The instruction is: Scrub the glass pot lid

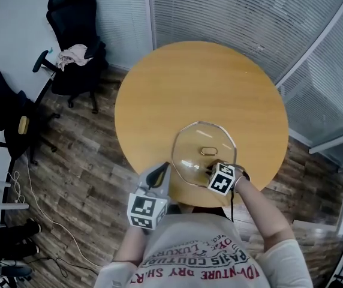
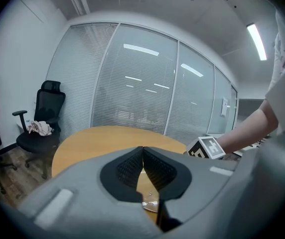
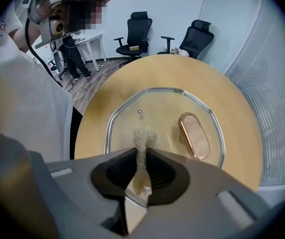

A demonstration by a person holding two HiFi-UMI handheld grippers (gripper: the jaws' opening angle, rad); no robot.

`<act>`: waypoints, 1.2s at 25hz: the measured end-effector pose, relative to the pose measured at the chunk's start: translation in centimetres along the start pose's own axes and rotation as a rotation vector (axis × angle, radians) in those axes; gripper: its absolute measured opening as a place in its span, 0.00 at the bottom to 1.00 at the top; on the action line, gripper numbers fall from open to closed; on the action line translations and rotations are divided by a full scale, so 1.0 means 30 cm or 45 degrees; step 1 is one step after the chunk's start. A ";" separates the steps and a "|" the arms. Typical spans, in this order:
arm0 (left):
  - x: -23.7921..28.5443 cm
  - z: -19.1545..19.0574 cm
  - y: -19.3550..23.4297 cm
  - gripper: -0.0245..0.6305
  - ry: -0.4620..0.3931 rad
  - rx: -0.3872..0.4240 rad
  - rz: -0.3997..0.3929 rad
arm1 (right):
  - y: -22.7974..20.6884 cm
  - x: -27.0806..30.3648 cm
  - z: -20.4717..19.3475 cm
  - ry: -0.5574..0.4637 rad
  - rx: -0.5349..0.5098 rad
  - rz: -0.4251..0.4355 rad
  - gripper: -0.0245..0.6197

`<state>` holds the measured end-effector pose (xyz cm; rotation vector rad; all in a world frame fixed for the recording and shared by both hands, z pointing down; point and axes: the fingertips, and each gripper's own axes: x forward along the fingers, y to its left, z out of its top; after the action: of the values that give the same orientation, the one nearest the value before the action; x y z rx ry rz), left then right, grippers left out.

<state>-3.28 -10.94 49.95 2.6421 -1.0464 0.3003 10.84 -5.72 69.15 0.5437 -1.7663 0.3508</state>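
The glass pot lid [image 1: 190, 144] lies flat on the round wooden table [image 1: 159, 89], near its front edge, with its oval metal handle [image 1: 208, 150] on top. In the right gripper view the lid [image 3: 160, 108] fills the middle, handle [image 3: 194, 136] to the right. My right gripper [image 1: 210, 170] is over the lid's near part, shut on a thin beige scrub pad [image 3: 143, 137] whose tip rests on the glass. My left gripper [image 1: 159, 173] hovers at the lid's left front edge, shut with nothing between the pads [image 2: 153, 166]; part of the lid's rim [image 2: 150, 204] shows below them.
Two black office chairs [image 1: 74, 38] stand on the wood floor left of the table, one with a cloth [image 1: 74, 55] on its seat. A white desk [image 1: 9, 35] and cables lie further left. Slatted glass walls [image 1: 243, 11] close off the back and right.
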 end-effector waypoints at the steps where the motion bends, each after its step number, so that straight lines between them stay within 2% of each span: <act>1: 0.006 0.005 -0.003 0.05 -0.005 0.005 -0.004 | 0.000 -0.002 -0.008 0.008 0.000 0.002 0.13; 8: 0.022 0.025 -0.038 0.05 -0.018 0.042 0.004 | 0.002 -0.028 -0.044 0.050 -0.035 0.005 0.13; 12: 0.015 0.044 -0.023 0.05 -0.061 -0.009 0.031 | -0.030 -0.086 0.039 -0.045 0.018 0.006 0.12; 17: 0.021 0.064 0.002 0.05 -0.104 -0.070 0.091 | -0.170 -0.167 0.163 -0.213 0.122 -0.077 0.12; 22: 0.036 0.062 0.017 0.05 -0.088 -0.086 0.133 | -0.393 -0.182 0.178 -0.284 0.292 -0.216 0.12; 26: 0.044 0.060 0.045 0.05 -0.093 -0.112 0.176 | -0.529 -0.141 0.124 -0.228 0.364 -0.292 0.12; 30: 0.072 0.055 0.078 0.05 -0.054 -0.092 0.194 | -0.615 -0.044 0.008 -0.073 0.527 -0.273 0.12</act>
<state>-3.23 -14.49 49.47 2.5204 -1.2511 0.2343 20.71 -21.22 66.94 1.0375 -1.6754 0.5589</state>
